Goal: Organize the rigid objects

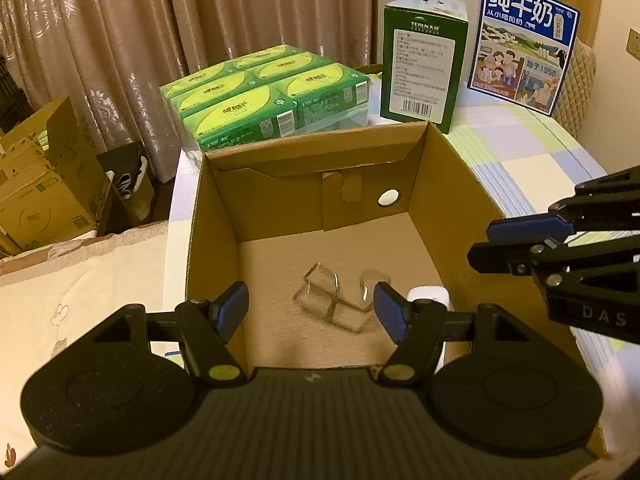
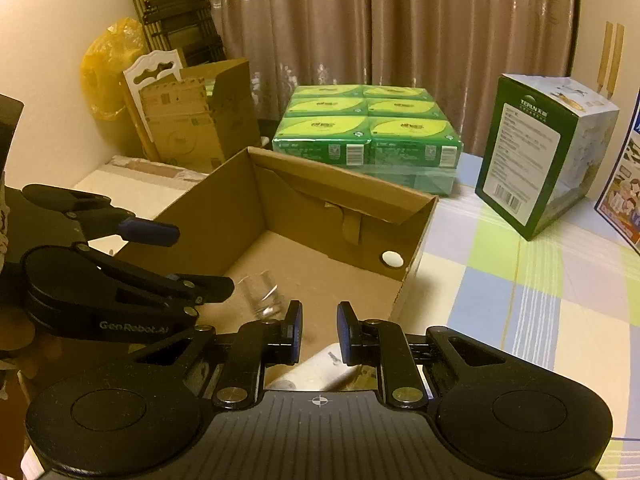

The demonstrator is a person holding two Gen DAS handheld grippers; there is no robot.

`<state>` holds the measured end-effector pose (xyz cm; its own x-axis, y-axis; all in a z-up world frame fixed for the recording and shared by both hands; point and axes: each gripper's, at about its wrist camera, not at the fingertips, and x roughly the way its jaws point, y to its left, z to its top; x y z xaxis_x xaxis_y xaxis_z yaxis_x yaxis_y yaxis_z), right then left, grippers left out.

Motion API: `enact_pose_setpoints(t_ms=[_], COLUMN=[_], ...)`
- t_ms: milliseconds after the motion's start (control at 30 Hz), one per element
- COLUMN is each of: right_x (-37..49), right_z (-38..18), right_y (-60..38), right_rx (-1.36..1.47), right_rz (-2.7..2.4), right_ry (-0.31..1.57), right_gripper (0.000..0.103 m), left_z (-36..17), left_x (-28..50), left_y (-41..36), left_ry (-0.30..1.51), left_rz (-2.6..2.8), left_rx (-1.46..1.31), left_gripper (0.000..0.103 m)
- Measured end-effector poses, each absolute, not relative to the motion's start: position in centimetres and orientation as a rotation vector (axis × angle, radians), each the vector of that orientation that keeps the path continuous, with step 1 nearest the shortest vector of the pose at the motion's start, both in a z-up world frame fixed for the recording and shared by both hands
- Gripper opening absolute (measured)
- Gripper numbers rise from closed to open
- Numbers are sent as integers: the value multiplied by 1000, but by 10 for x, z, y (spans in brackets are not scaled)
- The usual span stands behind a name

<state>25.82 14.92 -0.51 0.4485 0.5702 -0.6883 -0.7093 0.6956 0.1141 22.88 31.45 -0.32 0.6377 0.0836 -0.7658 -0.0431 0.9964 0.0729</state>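
An open cardboard box (image 1: 444, 208) stands on the checked tablecloth. On its floor lie a clear glass piece (image 1: 332, 300) and a white object (image 1: 430, 296) by the near right corner. My left gripper (image 1: 310, 308) is open and empty, held over the box's near edge above the glass. My right gripper (image 2: 319, 332) is open with a narrow gap and empty, at the box's near right corner above the white object (image 2: 320, 368). The glass (image 2: 262, 294) also shows in the right wrist view. Each gripper shows in the other's view: the right (image 1: 500, 246), the left (image 2: 192, 258).
A pack of green tissue boxes (image 1: 264, 92) sits behind the box. A green carton (image 1: 424, 64) and a blue milk carton (image 1: 524, 44) stand at the back right. Cardboard boxes (image 1: 44, 184) are stacked on the floor to the left, before the curtains.
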Motion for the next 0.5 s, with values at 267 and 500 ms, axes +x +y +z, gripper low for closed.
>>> enact_pose_setpoints(t_ms=[267,500], right_x=[252,239], right_z=[2,10], right_y=[148,141], right_rx=[-196,-175], right_rz=[805,812], right_ry=[755,750], right_gripper=[15,15], left_z=[3,14], left_x=[222,205], left_y=[311,309], left_ry=[873,860], left_rz=[79,93], left_rx=[52,49], left_gripper=[65,65])
